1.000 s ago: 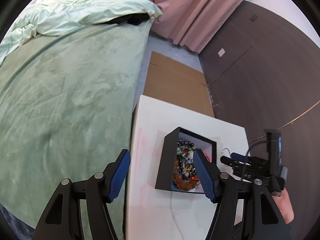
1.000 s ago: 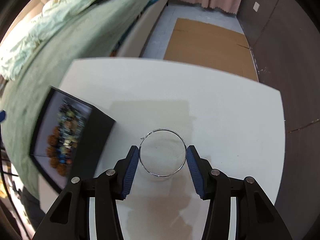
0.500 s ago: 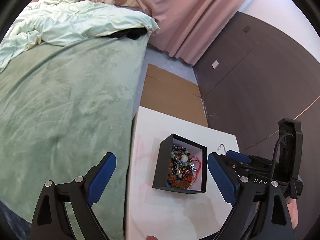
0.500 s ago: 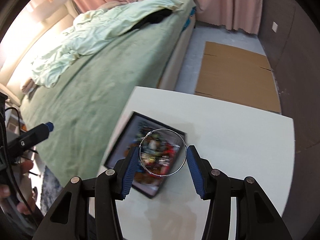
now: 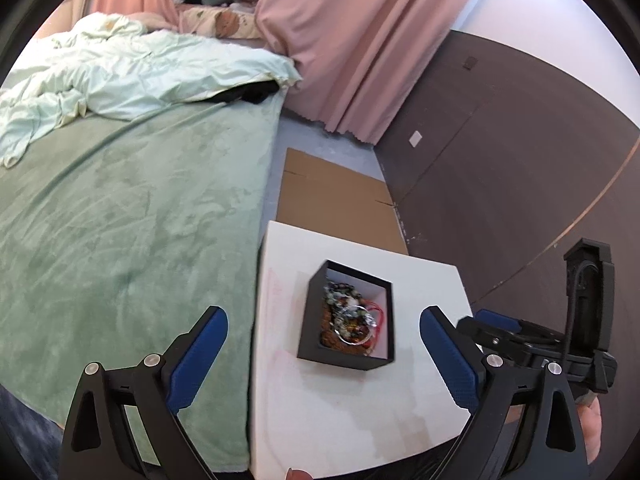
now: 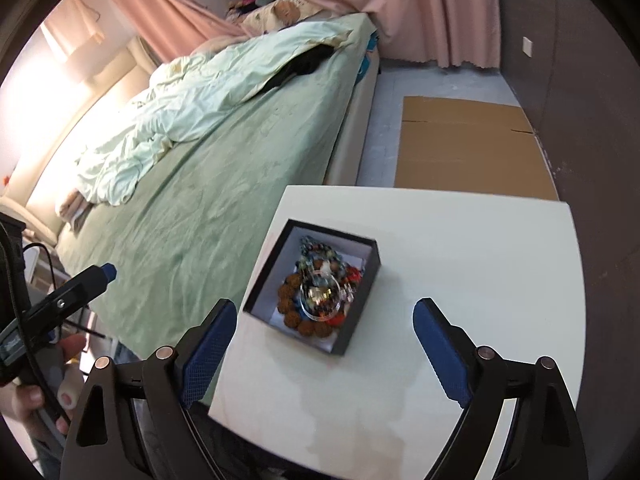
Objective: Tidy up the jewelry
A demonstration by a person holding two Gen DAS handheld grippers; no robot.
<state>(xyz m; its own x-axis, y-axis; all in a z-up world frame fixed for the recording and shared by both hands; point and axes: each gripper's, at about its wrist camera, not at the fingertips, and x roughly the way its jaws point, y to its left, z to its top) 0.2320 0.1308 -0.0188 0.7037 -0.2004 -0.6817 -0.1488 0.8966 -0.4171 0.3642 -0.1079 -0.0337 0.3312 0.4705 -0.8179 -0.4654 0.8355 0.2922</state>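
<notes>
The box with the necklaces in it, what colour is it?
The box is black outside and white inside, clearest in the right wrist view.

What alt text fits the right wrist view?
A thin silver hoop lies on beaded bracelets in an open black box on a white table; the open right claw hovers above, beside a green bed.
</notes>
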